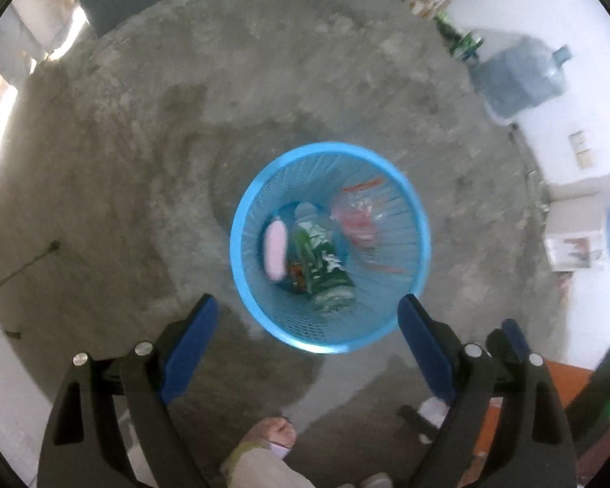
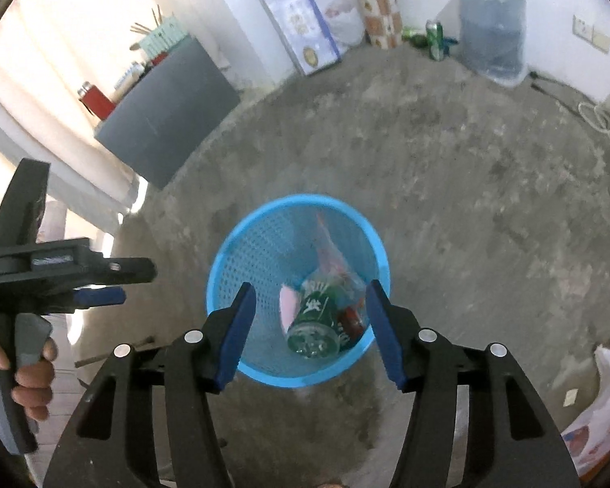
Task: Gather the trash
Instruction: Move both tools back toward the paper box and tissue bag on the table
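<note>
Floor (image 1: 142, 162): bare grey concrete, carrying the basket and everything else.
Water jug (image 2: 492, 28): large, bluish, standing at the far edge of the floor against the white wall.
Cabinet (image 2: 162, 122): dark grey, at the floor's far left edge, with a red flask (image 2: 95, 101) on top.
Basket (image 1: 240, 244): blue plastic mesh, upright on the floor, open mouth seen from above.
Trash in basket: a green bottle (image 1: 321, 260) lying on its side at the bottom, a pink piece (image 1: 275, 250) just beside it, a clear bag with red print (image 1: 358, 219) against the far wall.
Left gripper (image 1: 307, 319): pointing steeply down over the basket's near rim, jaws wide apart, nothing between the blue pads.
Right gripper (image 2: 309, 305): tilted down towards the basket, jaws parted about halfway, empty; the bottle lies below in the basket.
Left hand (image 2: 28, 374): fingers curled round the grey handle of its gripper, at the left edge of the right wrist view.
</note>
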The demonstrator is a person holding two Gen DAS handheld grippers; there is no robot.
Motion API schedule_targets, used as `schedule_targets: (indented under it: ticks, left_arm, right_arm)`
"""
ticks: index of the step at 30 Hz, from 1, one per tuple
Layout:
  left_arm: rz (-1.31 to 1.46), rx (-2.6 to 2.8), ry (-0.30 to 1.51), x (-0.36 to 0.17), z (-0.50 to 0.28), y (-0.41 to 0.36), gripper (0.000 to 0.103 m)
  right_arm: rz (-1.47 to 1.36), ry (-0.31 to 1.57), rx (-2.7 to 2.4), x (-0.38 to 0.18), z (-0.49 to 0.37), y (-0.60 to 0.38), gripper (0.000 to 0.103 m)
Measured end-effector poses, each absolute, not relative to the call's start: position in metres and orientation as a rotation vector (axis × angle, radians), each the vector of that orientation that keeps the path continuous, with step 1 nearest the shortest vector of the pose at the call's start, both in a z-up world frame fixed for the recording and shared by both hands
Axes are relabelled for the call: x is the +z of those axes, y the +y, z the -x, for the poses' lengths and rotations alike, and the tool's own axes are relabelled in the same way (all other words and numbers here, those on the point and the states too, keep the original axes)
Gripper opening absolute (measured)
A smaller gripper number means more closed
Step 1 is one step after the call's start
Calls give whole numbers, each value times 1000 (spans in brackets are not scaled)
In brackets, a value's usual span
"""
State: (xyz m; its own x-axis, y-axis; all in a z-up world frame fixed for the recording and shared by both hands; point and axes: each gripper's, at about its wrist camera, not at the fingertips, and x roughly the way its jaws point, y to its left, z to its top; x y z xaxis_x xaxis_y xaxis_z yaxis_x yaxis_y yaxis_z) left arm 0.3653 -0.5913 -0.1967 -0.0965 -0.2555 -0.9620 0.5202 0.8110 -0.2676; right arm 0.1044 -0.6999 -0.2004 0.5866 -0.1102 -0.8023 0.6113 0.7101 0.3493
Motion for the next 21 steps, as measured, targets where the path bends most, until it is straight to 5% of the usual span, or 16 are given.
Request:
schedule_targets:
  ticks: [9,15,21]
  left_arm:
    - [-134,-871,1400,-65,-345,-506,87]
    - [-90,-994,1203,28,-305,-364,88]
    - [19,-828,1030,60,-268,-190,92]
  right_arm:
    - [-648,714,-413,-116,-65,-671,54]
    - [-574,638,-312,-52,-19,-588,71]
    - [-441,645,-217,-25,4,-496,85]
